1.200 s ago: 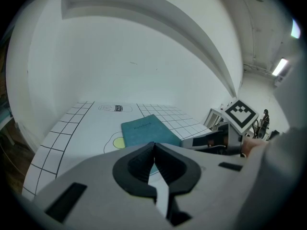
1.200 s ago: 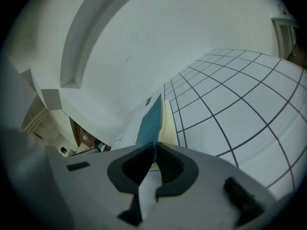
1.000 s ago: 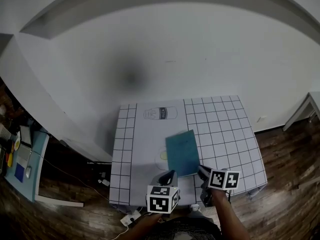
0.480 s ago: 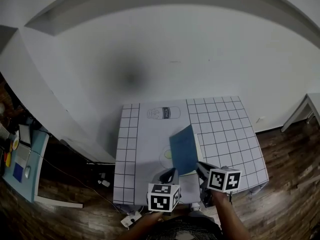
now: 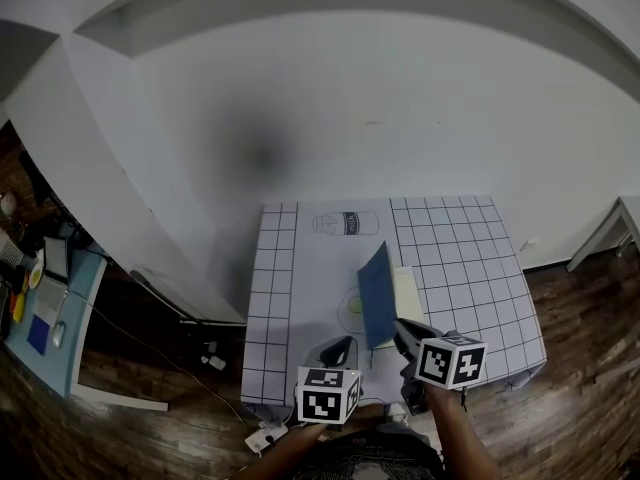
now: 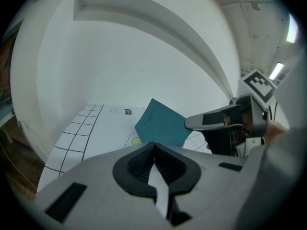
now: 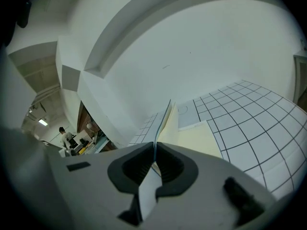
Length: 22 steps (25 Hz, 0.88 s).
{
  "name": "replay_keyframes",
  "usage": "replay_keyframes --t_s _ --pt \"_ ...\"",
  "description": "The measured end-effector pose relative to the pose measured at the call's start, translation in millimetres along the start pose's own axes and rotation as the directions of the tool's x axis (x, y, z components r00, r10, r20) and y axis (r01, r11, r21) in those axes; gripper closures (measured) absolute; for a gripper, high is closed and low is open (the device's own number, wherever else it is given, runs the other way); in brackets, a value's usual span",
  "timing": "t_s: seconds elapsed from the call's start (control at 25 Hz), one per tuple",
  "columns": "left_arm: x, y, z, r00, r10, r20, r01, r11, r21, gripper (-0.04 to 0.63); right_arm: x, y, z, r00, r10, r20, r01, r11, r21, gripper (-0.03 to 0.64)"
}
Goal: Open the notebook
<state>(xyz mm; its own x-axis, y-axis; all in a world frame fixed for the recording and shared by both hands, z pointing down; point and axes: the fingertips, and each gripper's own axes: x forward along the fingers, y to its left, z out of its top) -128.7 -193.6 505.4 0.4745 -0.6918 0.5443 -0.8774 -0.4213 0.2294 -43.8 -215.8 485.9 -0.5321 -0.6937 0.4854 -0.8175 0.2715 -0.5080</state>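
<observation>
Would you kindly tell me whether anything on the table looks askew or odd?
The teal cover stands nearly upright off the cream pages, pinched by the right tongs. That looks like the opening under way, not damage; nothing else stands out.

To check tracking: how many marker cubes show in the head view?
2. One on the left gripper, at the table's near edge; one on the right gripper, beside the raised notebook cover. None hidden.

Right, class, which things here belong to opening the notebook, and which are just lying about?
Belongs to the job:
notebook, cover pinched in the right claw
grid mat beneath it

Lying about:
left claw, shut and empty
blue side table with clutter
</observation>
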Motion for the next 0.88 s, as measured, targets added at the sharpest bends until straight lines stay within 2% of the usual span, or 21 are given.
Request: replay_keyframes --t_s 0.44,0.88 --pt "-15.0 25.6 -3.4 1.0 0.004 0.012 -0.004 1.0 -0.001 0.583 18.9 38.3 -7.6 1.0 0.014 0.002 -0.014 0.998 -0.055 0.588" --pt "-31.1 57.3 -9.2 1.0 0.019 0.013 -0.019 1.0 -0.002 0.583 49.6 73.8 -27.8 0.999 0.007 -0.037 -0.013 0.988 -0.154 0.588"
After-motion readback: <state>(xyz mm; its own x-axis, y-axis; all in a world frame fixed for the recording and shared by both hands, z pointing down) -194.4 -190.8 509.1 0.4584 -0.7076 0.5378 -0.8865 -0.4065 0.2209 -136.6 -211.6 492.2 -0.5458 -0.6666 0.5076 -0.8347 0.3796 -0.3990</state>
